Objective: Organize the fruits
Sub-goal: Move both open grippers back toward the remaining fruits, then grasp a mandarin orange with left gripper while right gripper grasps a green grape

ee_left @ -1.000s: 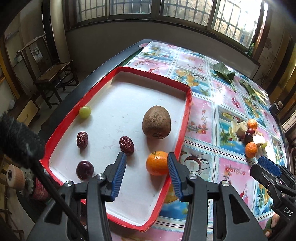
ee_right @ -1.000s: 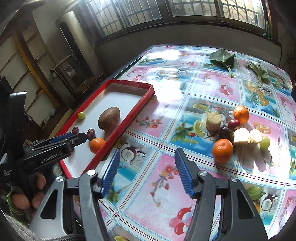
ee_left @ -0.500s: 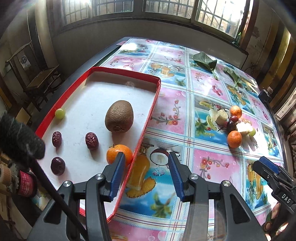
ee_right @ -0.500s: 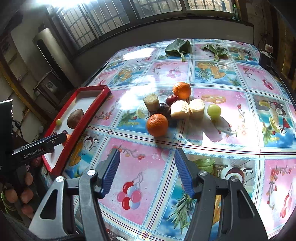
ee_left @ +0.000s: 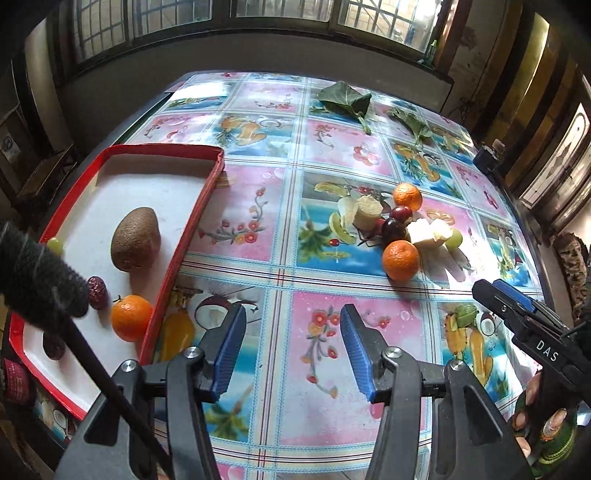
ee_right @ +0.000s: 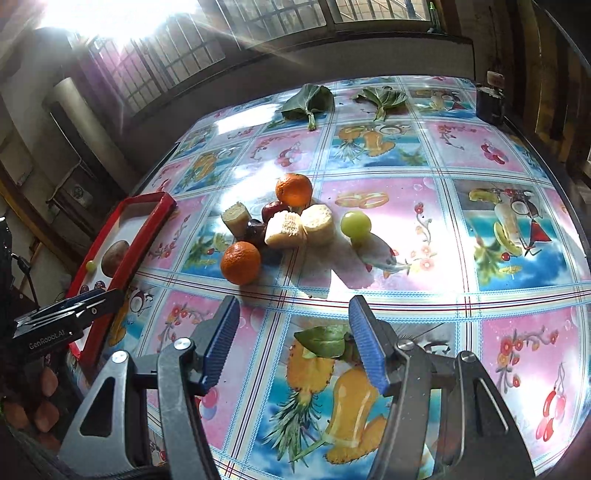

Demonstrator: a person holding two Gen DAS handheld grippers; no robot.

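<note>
1. The left gripper hung empty over the tablecloth, its jaws opening.
2. The right gripper stood parted, grasping nothing.
3. A fruit pile lay ahead, unobstructed.
4. The red tray held a kiwi and a mandarin.

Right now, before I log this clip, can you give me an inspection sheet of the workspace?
Surface: table under a glossy fruit-print tablecloth.
Job's things: red-rimmed white tray holding a brown kiwi, an orange mandarin, dark red dates and a green grape; loose pile on the cloth with two mandarins, pale cut chunks, dark cherries, a green grape.
Clutter: two green leaves at the far edge.
Grippers: left gripper empty, jaws opening; right gripper open, empty.
Cables: thin black rod or lead beside the left gripper.
Surroundings: barred windows, wall.
</note>
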